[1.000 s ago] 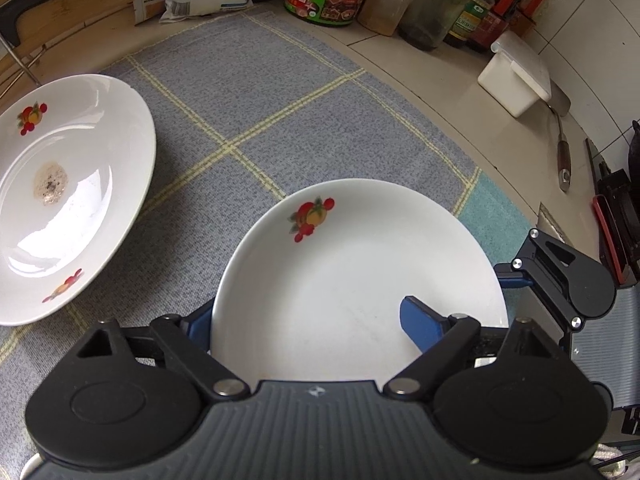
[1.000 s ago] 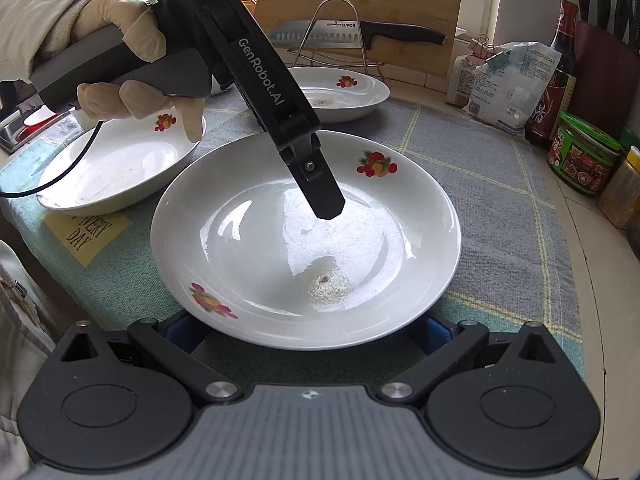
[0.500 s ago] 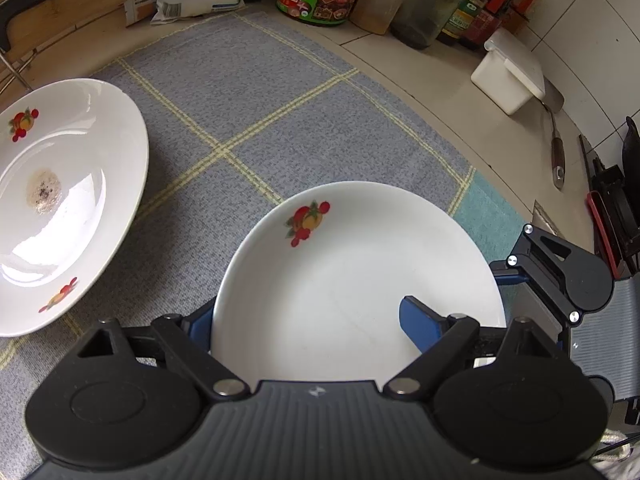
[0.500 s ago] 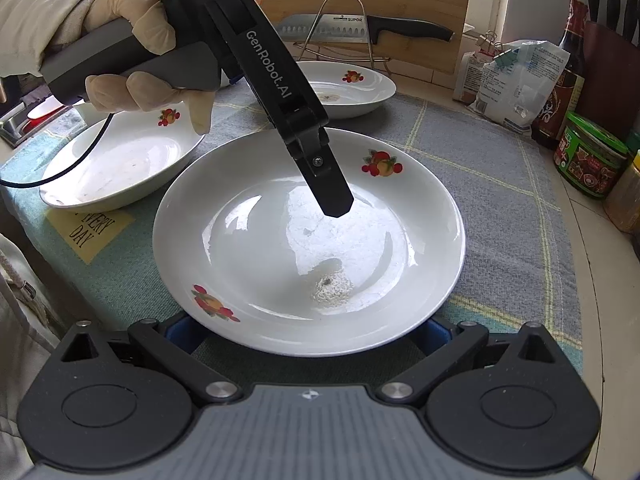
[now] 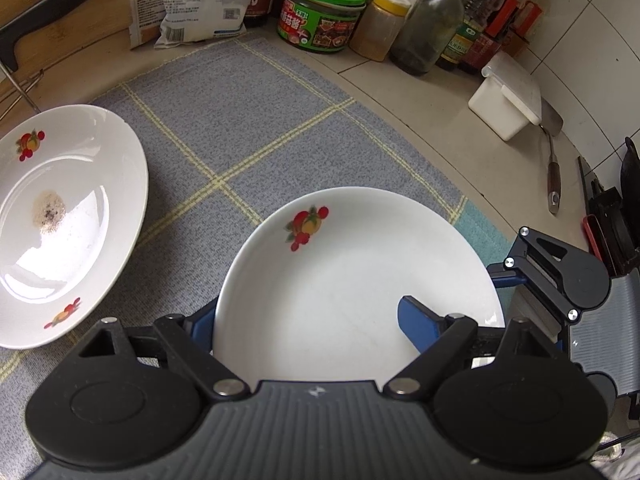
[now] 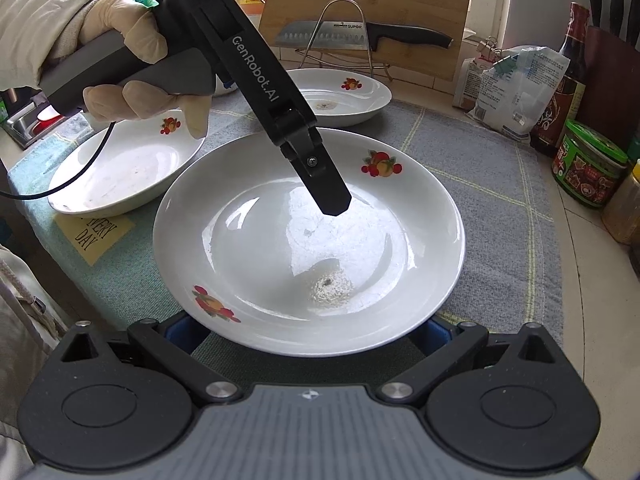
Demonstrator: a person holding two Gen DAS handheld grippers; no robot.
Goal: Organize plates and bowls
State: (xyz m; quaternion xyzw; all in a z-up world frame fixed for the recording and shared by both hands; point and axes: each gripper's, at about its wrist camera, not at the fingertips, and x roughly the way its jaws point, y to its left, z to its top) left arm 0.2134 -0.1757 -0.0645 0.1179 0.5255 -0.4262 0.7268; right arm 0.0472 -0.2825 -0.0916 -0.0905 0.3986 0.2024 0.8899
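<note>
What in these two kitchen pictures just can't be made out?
- Right wrist view: side plate, far rim hidden behind the gloved hand.
- Left wrist view: stained plate, cut off by the left edge.
- Left wrist view: bottle labels, too small to read.
- Left wrist view: knife, blade out of frame.

Grey checked mat (image 5: 248, 120), green-lidded jar (image 5: 322, 20), cleaver (image 6: 360, 36), white box (image 5: 506, 100), spatula (image 5: 554, 168)

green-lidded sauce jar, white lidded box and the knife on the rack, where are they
green-lidded sauce jar (image 5: 320, 20): left wrist view, on its printed side label.
white lidded box (image 5: 505, 102): left wrist view, on its front wall under the lid.
knife (image 6: 340, 36): right wrist view, on the dimpled blade resting across the wire rack.
</note>
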